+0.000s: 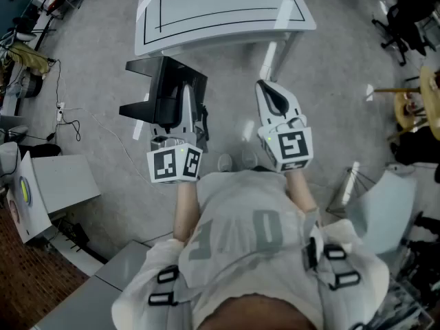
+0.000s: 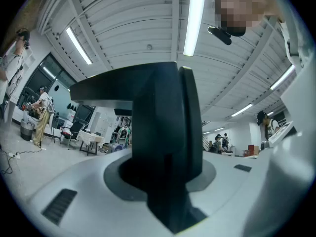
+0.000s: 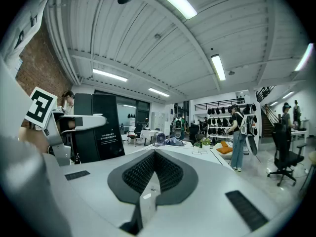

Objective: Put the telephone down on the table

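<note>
while over grey floor (image 1: 330, 81), white table (image 1: 220, 5)

The table (image 1: 227, 2) runs off the head view's top edge.

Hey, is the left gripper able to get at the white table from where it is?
Probably yes, with a forward reach: the table sits just ahead of the left gripper, which is holding the telephone, and nothing stands between.
</note>
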Demonstrator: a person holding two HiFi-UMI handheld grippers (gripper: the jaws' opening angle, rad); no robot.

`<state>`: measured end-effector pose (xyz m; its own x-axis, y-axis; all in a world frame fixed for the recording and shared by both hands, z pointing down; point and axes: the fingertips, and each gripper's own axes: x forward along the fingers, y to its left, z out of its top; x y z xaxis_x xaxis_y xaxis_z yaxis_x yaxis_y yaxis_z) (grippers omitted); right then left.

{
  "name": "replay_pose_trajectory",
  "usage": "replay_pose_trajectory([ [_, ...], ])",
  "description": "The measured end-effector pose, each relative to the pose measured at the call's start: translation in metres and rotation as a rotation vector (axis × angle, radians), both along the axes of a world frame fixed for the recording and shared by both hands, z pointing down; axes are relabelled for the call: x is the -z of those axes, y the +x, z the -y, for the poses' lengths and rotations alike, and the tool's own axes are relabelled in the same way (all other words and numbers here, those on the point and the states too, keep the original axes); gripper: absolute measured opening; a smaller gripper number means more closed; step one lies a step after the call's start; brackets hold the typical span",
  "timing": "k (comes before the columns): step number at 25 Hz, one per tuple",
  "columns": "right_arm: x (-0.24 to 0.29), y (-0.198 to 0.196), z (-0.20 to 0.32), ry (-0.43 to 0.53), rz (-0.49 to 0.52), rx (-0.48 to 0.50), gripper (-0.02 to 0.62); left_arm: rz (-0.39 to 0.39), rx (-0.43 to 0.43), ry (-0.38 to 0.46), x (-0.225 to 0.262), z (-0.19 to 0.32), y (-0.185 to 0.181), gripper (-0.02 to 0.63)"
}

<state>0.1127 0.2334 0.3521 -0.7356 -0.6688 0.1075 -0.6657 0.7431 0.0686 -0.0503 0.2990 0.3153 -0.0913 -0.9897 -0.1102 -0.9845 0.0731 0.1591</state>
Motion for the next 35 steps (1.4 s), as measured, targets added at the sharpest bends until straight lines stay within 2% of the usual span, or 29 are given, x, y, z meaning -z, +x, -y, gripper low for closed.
replay_pose_trajectory([
  [7, 0.002, 0.003, -0.003, -0.009, -0.003, 0.020, 0.006, 0.006, 0.003, 0.006, 0.004, -0.001, 0.002, 0.156],
  [11, 0.004, 0.014, 0.003, -0.009, 0.031, 0.020, 0.006, 0.006, 0.011, 0.014, 0.004, 0.004, 0.008, 0.156],
  [15, 0.006, 0.028, 0.014, 0.037, 0.021, 0.005, 0.006, 0.003, 0.026, 0.026, 0.006, 0.011, 0.016, 0.156],
  [18, 0.001, 0.039, 0.021, 0.059, 0.008, -0.013, 0.008, -0.015, 0.040, 0.048, 0.006, 0.014, 0.024, 0.156],
  [23, -0.010, 0.051, 0.028, 0.034, 0.012, -0.016, 0.008, -0.065, 0.066, 0.077, 0.005, 0.007, 0.032, 0.156],
  [29, -0.014, 0.048, 0.041, 0.012, 0.010, -0.007, 0.008, -0.079, 0.090, 0.085, 0.005, 0.019, 0.021, 0.156],
  [35, -0.022, 0.034, 0.070, 0.013, -0.006, 0.011, 0.008, -0.104, 0.091, 0.105, 0.002, 0.052, 0.006, 0.156],
])
